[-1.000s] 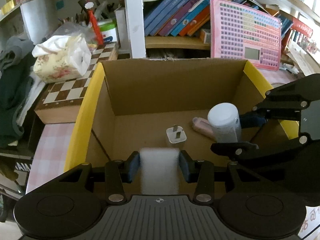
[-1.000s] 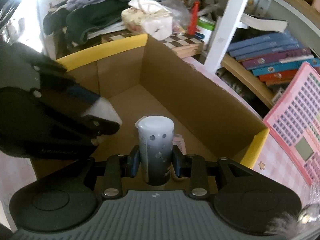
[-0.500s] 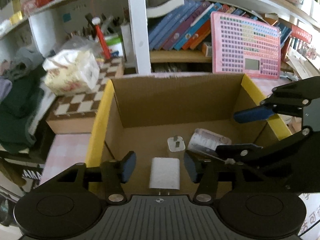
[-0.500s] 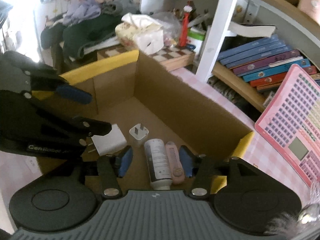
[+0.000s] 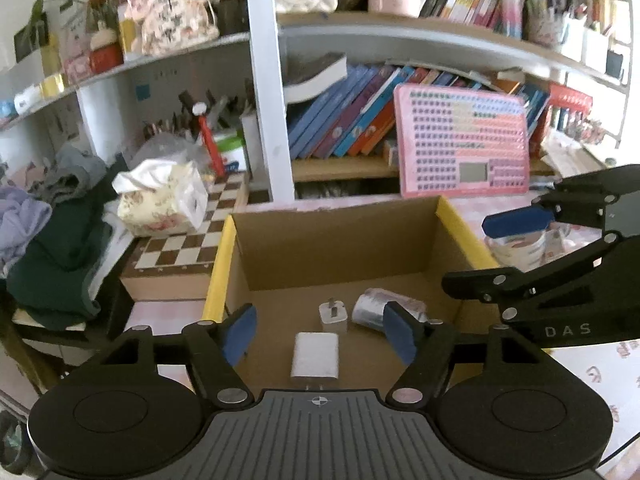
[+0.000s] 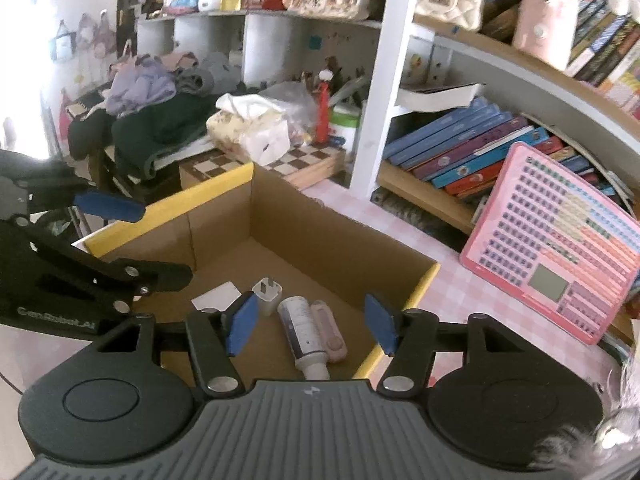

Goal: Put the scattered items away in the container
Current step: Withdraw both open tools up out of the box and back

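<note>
An open cardboard box with yellow rims (image 5: 218,264) (image 6: 168,204) holds the items. On its floor lie a flat white charger block (image 5: 316,354) (image 6: 216,296), a small white plug (image 5: 333,316) (image 6: 267,290), a white and grey bottle on its side (image 5: 374,312) (image 6: 304,330) and a pink case (image 6: 330,332) beside it. My left gripper (image 5: 320,334) (image 6: 140,240) hangs above the block with its jaws opening, and its pads touch nothing. My right gripper (image 6: 311,324) (image 5: 496,252) hovers over the bottle, jaws also opening, holding nothing.
Left of the box stand a chessboard (image 5: 180,244) with a floral tissue box (image 5: 160,200) and a pile of clothes (image 5: 48,248). Behind the box are a white shelf post (image 5: 264,120), books (image 5: 340,120) and a pink keyboard toy (image 5: 460,144). A cup (image 5: 520,246) sits at the right.
Both grippers let go: the white block and the bottle dropped to the box floor, the bottle tipping onto its side. The jaws widened and both grippers rose and drew back.
</note>
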### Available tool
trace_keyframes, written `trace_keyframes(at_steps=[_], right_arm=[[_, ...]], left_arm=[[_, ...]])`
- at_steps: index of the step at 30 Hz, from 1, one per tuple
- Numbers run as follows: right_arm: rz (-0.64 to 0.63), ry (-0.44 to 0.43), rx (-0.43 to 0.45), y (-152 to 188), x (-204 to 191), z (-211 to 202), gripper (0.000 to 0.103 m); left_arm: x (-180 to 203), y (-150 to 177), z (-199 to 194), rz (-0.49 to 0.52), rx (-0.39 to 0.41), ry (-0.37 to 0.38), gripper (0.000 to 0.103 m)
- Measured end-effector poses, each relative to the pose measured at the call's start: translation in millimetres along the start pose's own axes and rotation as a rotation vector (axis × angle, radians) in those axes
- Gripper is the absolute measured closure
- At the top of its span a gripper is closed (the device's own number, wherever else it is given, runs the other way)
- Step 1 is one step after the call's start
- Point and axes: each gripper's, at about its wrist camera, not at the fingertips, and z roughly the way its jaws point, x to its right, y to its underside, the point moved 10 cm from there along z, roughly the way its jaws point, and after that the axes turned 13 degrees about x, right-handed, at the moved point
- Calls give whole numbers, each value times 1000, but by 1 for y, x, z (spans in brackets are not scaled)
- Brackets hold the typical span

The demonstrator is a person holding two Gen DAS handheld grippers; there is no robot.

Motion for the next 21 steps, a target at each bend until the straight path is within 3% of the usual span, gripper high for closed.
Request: trace_keyframes(at_steps=[8,21], right_arm=[[67,98,61,3,-3,-53,33],[201,249,119,32,-31,-122,27]], left_arm=[[3,-7,-47,1,75,-1,14],[8,23,-107,-34,80,16,12]])
